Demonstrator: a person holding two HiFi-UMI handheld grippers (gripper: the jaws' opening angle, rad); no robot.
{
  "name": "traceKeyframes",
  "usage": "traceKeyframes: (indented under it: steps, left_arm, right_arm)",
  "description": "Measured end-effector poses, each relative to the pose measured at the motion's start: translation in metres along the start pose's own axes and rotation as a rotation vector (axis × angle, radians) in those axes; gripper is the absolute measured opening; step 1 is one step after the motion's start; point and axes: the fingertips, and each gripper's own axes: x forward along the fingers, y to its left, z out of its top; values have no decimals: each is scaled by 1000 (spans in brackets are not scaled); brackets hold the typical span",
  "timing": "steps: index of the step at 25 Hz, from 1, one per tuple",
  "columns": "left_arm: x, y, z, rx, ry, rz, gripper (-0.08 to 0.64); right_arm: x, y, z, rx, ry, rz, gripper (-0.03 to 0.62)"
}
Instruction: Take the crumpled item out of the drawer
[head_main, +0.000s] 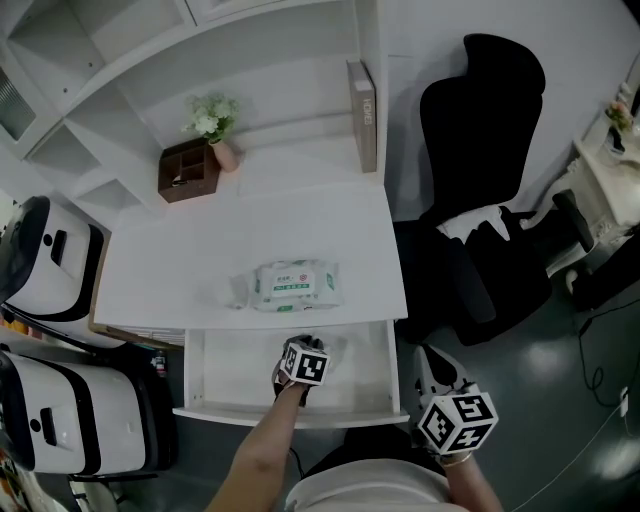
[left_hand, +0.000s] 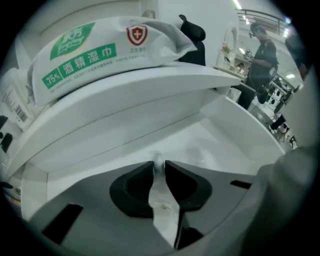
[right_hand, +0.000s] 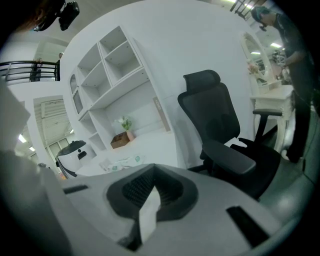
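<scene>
The desk's drawer (head_main: 225, 372) stands pulled out, white inside. My left gripper (head_main: 304, 346) reaches down into its middle. In the left gripper view its dark jaws (left_hand: 158, 163) sit close together over the drawer floor, and a small white crumpled item (left_hand: 156, 157) is pinched between the tips and pokes out just past them. In the head view the item is hidden by the gripper. My right gripper (head_main: 456, 420) hangs outside the drawer, to the right of its front corner. Its jaws (right_hand: 152, 172) are together with nothing held and face the desk and chair.
A green-and-white wet-wipe pack (head_main: 295, 283) lies on the desk top (head_main: 180, 260) just above the drawer. A brown box (head_main: 188, 170) and a flower vase (head_main: 215, 125) stand at the back. A black office chair (head_main: 480, 200) is on the right, white machines (head_main: 50, 260) on the left.
</scene>
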Motion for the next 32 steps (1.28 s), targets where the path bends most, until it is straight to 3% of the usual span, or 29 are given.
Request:
traceKeyframes:
  steps: [6,19,32]
  left_arm:
    - [-13,-1,1,21,-33,-1,55]
    - [-74,-22,28,48,-204,-11,54]
    - [-147,-21,64,-8,-404,7,54]
  right_arm:
    - [0,7,0,-10,0,19,2]
    - [-7,21,-2,-17,-11,66,2]
    - [-15,34,0,-43,-36,87,2]
